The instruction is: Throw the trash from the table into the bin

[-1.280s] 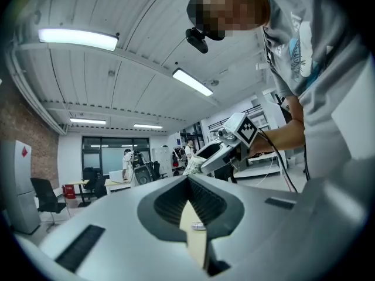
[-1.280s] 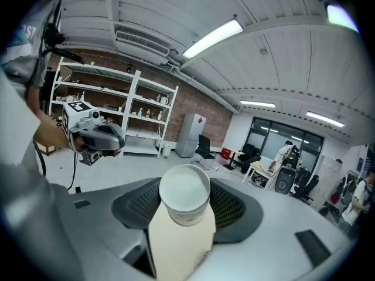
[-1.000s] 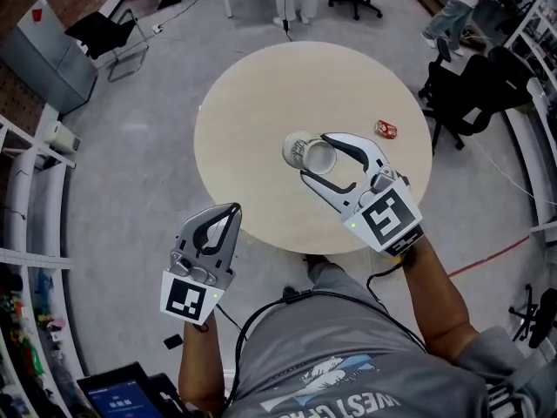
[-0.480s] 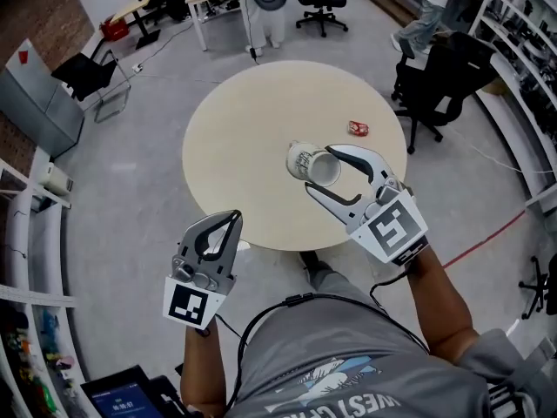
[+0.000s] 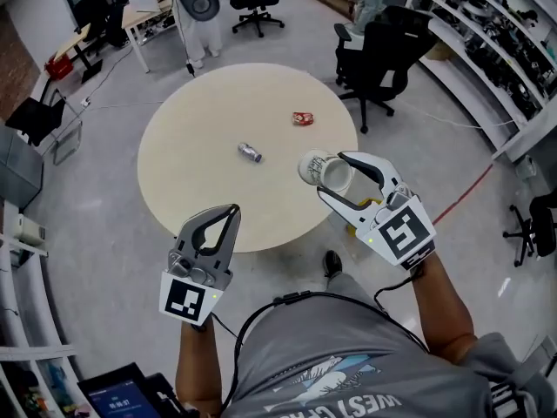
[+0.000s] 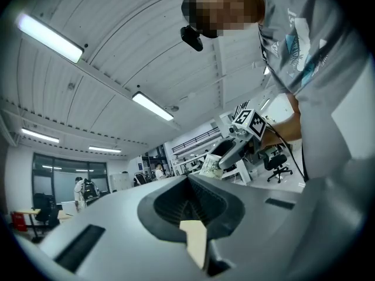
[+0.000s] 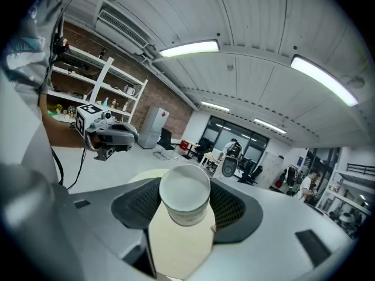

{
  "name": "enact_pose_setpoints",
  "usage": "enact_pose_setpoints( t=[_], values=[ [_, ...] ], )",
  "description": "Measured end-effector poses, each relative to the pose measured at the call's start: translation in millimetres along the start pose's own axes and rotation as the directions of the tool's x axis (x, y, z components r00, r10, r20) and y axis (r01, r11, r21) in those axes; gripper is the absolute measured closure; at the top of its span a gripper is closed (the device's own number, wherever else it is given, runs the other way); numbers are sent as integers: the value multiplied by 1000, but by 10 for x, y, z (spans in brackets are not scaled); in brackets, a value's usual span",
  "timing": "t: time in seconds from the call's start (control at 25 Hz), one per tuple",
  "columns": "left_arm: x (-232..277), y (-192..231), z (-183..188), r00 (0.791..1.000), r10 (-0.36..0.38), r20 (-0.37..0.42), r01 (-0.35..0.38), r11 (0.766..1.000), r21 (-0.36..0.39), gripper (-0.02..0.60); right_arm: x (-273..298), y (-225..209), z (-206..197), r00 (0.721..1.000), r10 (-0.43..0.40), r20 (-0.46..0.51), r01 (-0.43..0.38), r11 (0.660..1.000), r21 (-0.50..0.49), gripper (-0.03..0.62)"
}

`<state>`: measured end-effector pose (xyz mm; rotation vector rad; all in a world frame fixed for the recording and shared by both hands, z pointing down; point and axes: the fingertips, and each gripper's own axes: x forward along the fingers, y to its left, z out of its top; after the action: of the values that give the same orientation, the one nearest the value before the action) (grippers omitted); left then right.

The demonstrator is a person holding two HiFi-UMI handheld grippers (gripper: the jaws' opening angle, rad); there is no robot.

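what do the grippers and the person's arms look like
Both the left gripper and right gripper are pale grey tongs with black inner pads, each bearing a white cube with black square markers. Black cables trail from them. The person wears a short-sleeved grey T-shirt.

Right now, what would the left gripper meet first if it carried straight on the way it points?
Its way looks free: the left gripper points out over the table. The paper cup in the right gripper sits just right of that line, depth unclear.
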<state>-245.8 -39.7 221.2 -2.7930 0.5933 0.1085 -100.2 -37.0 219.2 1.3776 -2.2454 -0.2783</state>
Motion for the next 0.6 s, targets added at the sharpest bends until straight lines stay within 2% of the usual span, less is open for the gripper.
enact_pose_setpoints(
  t=[0.12, 0.24, 0.4, 0.6],
  values=[
    [204, -148, 51, 998, -58, 16, 58, 998, -17, 538, -244, -114, -140, 998, -50, -36, 51, 998, 29, 326],
    [642, -324, -27, 991, -129, 22, 129, 991, -34, 538, -434, -397, -431, 993, -97, -74, 101, 993, 63, 326],
    [1321, -627, -247, 976, -217, 24, 218, 975, -39, 538, -689, -802, -997, 981, -148, -124, 161, 981, 105, 326],
    [1701, -961, -164, 952, -304, 36, 306, 950, -59, 538, -1102, -970, -1266, 964, -198, -176, 227, 961, 157, 326]
  ],
)
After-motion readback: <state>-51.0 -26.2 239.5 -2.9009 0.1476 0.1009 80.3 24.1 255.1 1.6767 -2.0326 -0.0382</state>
